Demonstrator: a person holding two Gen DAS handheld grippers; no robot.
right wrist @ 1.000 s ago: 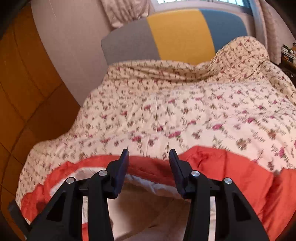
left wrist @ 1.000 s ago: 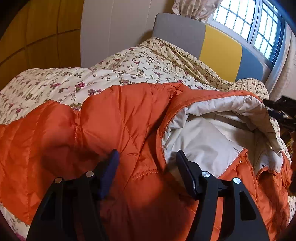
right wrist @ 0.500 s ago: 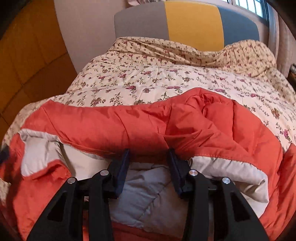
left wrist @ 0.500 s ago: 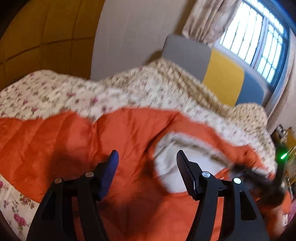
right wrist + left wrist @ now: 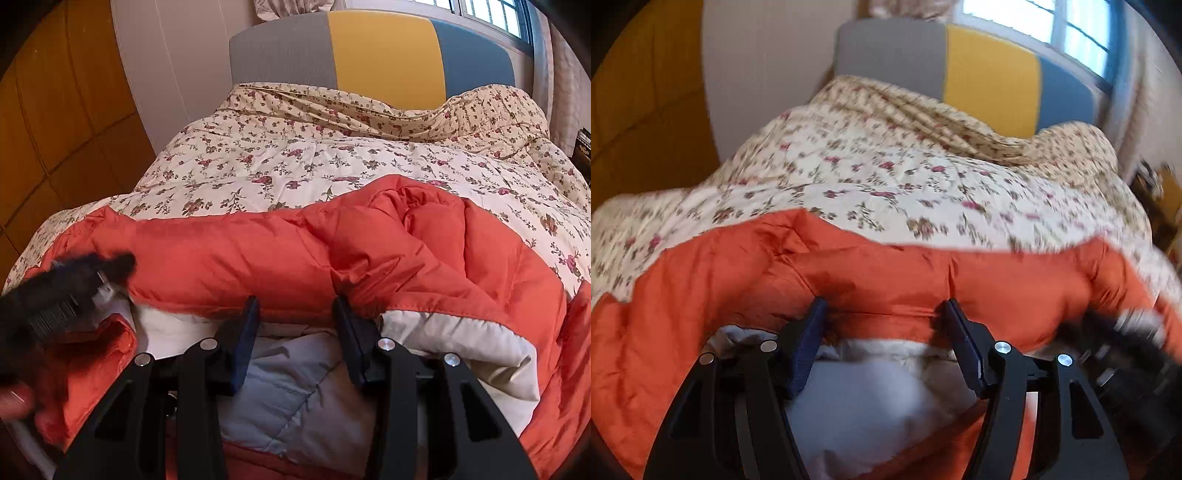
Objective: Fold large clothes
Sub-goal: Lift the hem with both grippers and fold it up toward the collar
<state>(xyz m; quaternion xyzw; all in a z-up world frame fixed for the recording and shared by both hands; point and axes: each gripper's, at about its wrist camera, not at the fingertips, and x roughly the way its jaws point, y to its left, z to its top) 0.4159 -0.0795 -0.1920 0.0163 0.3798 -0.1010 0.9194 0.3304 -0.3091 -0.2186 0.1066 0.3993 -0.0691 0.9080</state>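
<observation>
Directly ahead of both tools, the orange jacket point(image 5: 258, 258) lies crosswise on the bed point(image 5: 295, 158), your left tool point(image 5: 884, 314) and right tool point(image 5: 295, 310) both spread, grasping nothing.

A bed fills the room's middle, covered by a cream quilt point(image 5: 295, 162) printed with small red flowers and rumpled near the pillows. Behind it stands a padded headboard point(image 5: 373, 59) in three panels: grey, yellow, blue. A pale wall point(image 5: 177, 74) rises to the left of it, and beside that, orange-brown wooden panels point(image 5: 55, 129) with dark seams. Above the headboard a barred window point(image 5: 495, 11) lets in bright daylight, with a patterned curtain point(image 5: 295, 5) hanging at its left edge.
</observation>
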